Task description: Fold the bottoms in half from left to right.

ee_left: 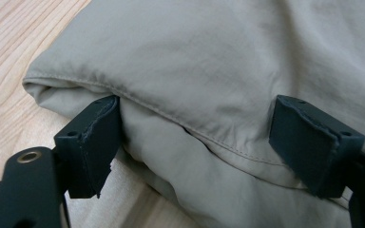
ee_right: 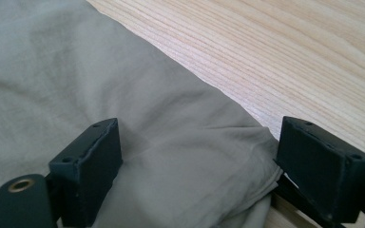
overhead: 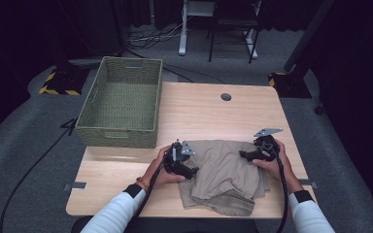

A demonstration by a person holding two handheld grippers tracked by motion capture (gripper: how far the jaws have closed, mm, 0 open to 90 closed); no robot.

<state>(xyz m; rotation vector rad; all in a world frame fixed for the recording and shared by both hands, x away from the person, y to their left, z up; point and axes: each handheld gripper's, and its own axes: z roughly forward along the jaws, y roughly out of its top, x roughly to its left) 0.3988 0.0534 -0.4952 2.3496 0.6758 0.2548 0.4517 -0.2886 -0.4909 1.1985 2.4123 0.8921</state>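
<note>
A folded khaki garment [overhead: 223, 171] lies on the wooden table [overhead: 209, 109] near its front edge. My left gripper [overhead: 192, 171] is at the garment's left side, low over the table. In the left gripper view a stitched edge of the garment [ee_left: 209, 57] runs between the wide-apart jaws of the left gripper [ee_left: 195, 126], and the pads do not press on it. My right gripper [overhead: 243, 155] is at the garment's right side. In the right gripper view the right gripper [ee_right: 197, 142] stands open over a corner of the garment [ee_right: 52, 71], with bare table [ee_right: 290, 57] beyond.
A woven green basket [overhead: 117, 137] stands at the table's back left, with nothing in it that I can see. A round cable hole [overhead: 226, 97] sits near the far edge. Bare wood lies between the basket and the garment.
</note>
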